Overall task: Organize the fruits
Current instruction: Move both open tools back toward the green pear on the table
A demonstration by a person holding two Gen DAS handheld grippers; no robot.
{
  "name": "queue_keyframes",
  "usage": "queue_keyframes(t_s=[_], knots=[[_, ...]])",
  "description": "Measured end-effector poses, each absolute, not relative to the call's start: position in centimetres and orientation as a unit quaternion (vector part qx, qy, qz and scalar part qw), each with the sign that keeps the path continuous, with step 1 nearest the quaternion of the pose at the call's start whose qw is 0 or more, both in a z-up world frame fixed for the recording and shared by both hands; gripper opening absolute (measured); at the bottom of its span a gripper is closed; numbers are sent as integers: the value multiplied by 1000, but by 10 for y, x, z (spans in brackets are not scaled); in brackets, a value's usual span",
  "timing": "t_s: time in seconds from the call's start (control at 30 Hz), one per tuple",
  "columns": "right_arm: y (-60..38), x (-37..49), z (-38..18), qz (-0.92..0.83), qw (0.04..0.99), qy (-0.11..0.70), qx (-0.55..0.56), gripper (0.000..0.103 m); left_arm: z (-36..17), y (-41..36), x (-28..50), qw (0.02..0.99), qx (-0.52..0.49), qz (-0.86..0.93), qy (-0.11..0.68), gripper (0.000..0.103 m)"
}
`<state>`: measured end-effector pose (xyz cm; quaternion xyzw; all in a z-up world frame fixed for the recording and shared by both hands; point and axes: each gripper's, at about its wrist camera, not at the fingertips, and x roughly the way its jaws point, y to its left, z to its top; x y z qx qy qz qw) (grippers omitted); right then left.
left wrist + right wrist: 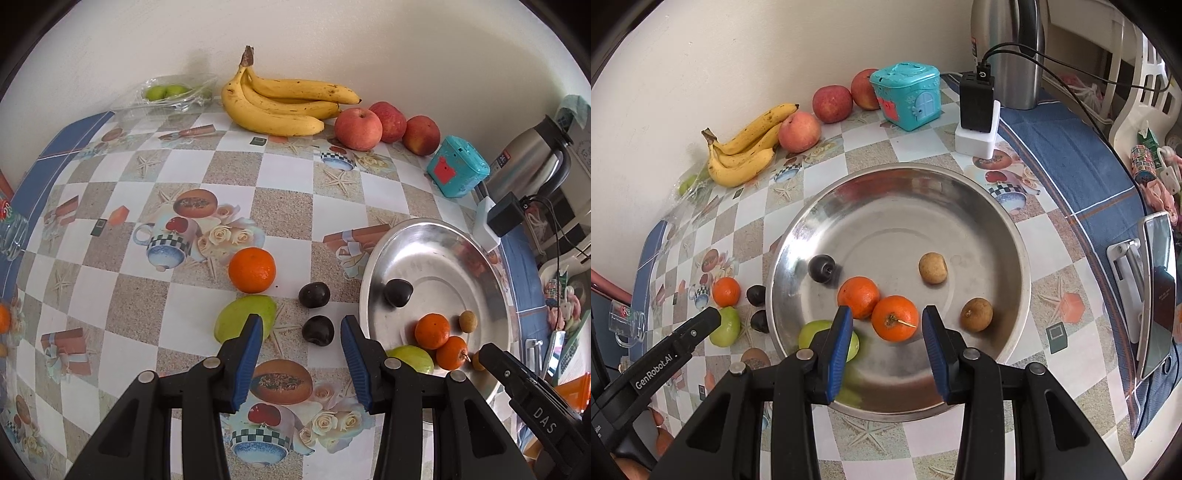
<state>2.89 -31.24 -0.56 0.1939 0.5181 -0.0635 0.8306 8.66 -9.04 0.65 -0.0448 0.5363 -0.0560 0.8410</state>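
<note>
My left gripper [301, 328] hangs open over the tablecloth, and a dark plum [318, 329] lies on the cloth between its fingertips, untouched. A second plum [314, 294], an orange [252, 270] and a green fruit [245, 317] lie close by. To the right, the steel bowl [369, 266] holds a plum, two oranges, a green fruit and small brown longans. My right gripper [887, 317] is open above the bowl [1015, 236]; one orange [894, 318] rests on the bowl's floor between its pads, beside another orange [857, 296]. A green fruit [812, 334] sits partly hidden behind the left pad.
Bananas [280, 107] and three apples [358, 129] lie along the back wall, next to a teal toy house [458, 170]. A charger block [977, 103] and a steel flask [1008, 51] stand behind the bowl. A phone on a stand [1156, 288] is at the right edge.
</note>
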Motion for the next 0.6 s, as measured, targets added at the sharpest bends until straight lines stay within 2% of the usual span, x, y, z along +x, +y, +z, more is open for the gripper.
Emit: queue_keyframes(t_s=[0.03, 0.07, 0.17, 0.27, 0.37, 0.47, 0.6], knots=[[-313, 29, -7, -65, 830, 519, 195, 43, 6, -90, 87, 840, -43, -52, 538, 67], [-313, 29, -8, -67, 828, 521, 195, 52, 4, -90, 87, 840, -39, -46, 539, 78], [-315, 29, -10, -71, 827, 522, 197, 68, 1, -88, 87, 840, -33, -31, 541, 83], [-316, 29, -10, -76, 830, 518, 193, 81, -1, -85, 87, 840, -31, -18, 541, 103], [-317, 29, -10, -79, 834, 511, 191, 83, -3, -83, 87, 842, -27, -9, 539, 103], [-317, 29, -10, -86, 837, 507, 187, 94, -5, -81, 87, 842, -24, -1, 539, 103], [-317, 29, -8, -93, 840, 504, 179, 95, -5, -79, 87, 843, -23, 4, 538, 103]])
